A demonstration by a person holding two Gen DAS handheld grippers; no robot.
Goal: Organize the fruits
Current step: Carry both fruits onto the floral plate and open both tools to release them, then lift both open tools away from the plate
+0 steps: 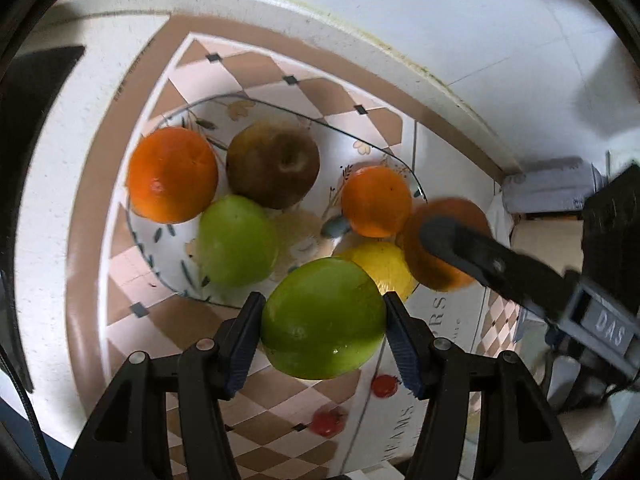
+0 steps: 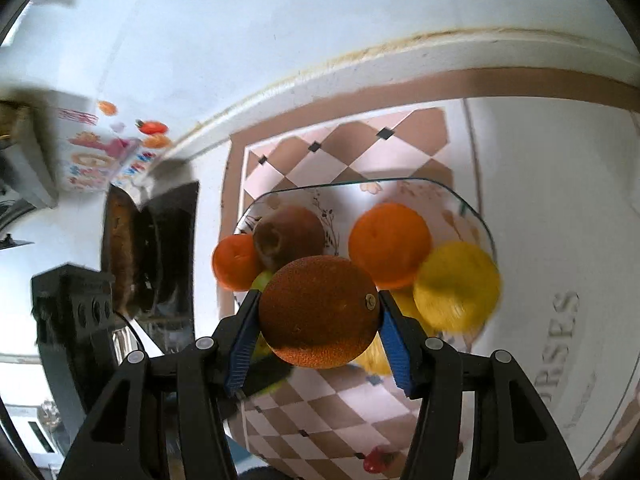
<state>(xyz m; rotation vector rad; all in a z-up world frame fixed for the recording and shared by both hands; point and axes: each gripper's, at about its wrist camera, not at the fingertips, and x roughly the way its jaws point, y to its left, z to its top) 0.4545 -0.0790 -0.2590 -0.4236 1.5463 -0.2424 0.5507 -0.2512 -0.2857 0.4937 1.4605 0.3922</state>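
Note:
My left gripper (image 1: 323, 320) is shut on a green apple (image 1: 323, 318), held just above the near edge of a glass plate (image 1: 384, 152). On the plate lie two oranges (image 1: 173, 175) (image 1: 376, 201), a brown apple (image 1: 273, 164), a second green apple (image 1: 237, 240) and a lemon (image 1: 382, 266). My right gripper (image 2: 318, 316) is shut on a dark orange (image 2: 319, 311) near the plate's (image 2: 460, 196) front edge; it also shows from the left wrist view (image 1: 444, 244). The right wrist view shows the brown apple (image 2: 288, 236), two oranges (image 2: 390, 244) (image 2: 235, 261) and the lemon (image 2: 456, 286).
The plate sits on a checkered tablecloth (image 1: 280, 76) on a round white table (image 1: 80, 120) beside a white wall (image 1: 440, 20). A dark object (image 2: 152, 240) and a colourful box (image 2: 100, 152) stand at the left in the right wrist view.

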